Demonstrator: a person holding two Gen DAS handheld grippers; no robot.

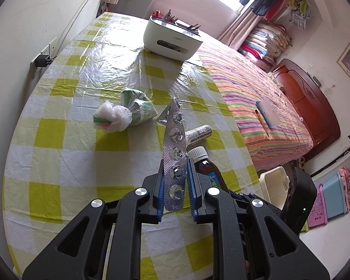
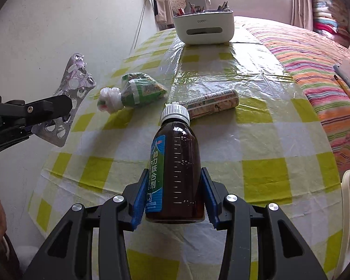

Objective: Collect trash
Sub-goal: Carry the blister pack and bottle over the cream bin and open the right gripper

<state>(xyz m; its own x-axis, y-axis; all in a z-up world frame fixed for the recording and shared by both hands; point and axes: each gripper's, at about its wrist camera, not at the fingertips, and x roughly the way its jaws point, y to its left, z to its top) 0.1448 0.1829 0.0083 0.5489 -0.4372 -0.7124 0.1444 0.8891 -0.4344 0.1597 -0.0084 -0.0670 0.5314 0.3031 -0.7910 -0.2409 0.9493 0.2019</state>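
Pinching a silver blister pack [image 1: 175, 161], the left gripper [image 1: 176, 186] holds it above the checked bench [image 1: 81, 154], long axis running away from the camera. Only the right wrist view shows the pack's broad face and the brown syrup bottle [image 2: 177, 170] whole, clamped in the right gripper [image 2: 175, 196], cap forward. A crumpled green wrapper [image 2: 137, 92] and a printed tube [image 2: 212, 102] lie beyond; the bottle's label is partly turned away.
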